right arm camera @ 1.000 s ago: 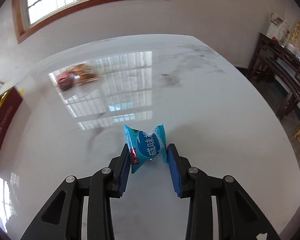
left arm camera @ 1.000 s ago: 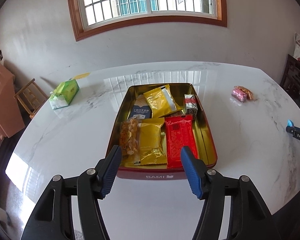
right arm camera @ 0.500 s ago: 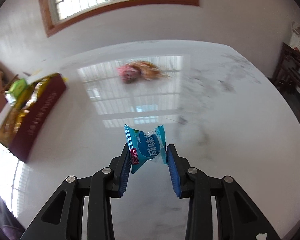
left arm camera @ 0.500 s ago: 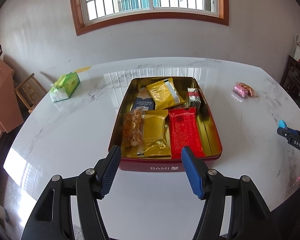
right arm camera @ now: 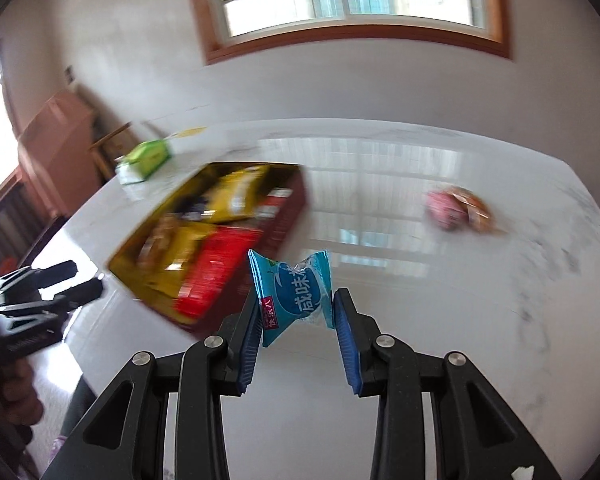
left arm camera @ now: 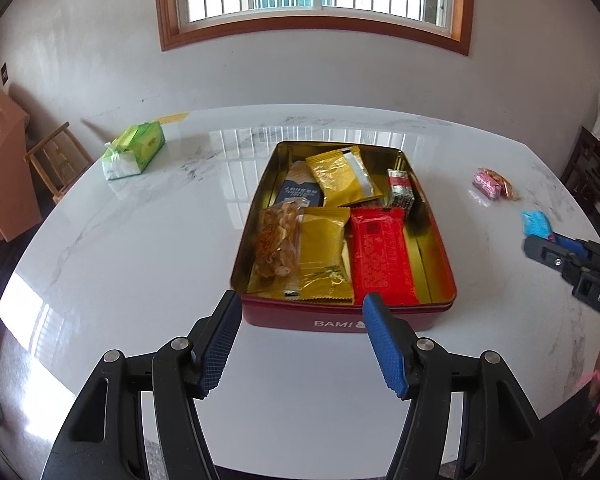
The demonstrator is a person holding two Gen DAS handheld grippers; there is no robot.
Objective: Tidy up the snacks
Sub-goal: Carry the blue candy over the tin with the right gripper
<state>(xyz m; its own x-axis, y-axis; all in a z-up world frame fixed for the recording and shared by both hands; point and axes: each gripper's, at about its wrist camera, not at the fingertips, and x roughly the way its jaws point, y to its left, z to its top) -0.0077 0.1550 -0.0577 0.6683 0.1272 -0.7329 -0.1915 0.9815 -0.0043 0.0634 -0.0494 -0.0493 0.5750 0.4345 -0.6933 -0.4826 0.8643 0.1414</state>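
A red tin with a gold inside (left arm camera: pixel 434 232) sits mid-table and holds several snack packets: yellow, red, dark blue and a clear one. It also shows blurred in the right wrist view (right arm camera: pixel 292 204). My left gripper (left arm camera: pixel 300 344) is open and empty just before the tin's near wall. My right gripper (right arm camera: pixel 295 322) is shut on a blue snack packet (right arm camera: pixel 296 294) and holds it above the table, right of the tin. That packet (left arm camera: pixel 536 224) and the right gripper show at the right edge of the left wrist view. A pink and orange snack pair (left arm camera: pixel 492 184) lies on the table right of the tin.
A green tissue pack (left arm camera: pixel 134 152) lies at the table's far left. The white marble table (left arm camera: pixel 140 248) has curved edges. Wooden chairs stand at the far left (left arm camera: pixel 56 160) and a dark cabinet at the right (left arm camera: pixel 596 184). A window is in the wall behind.
My right gripper has swung left with the blue packet, bringing the tin into its view. My left gripper has drawn back a little from the tin.
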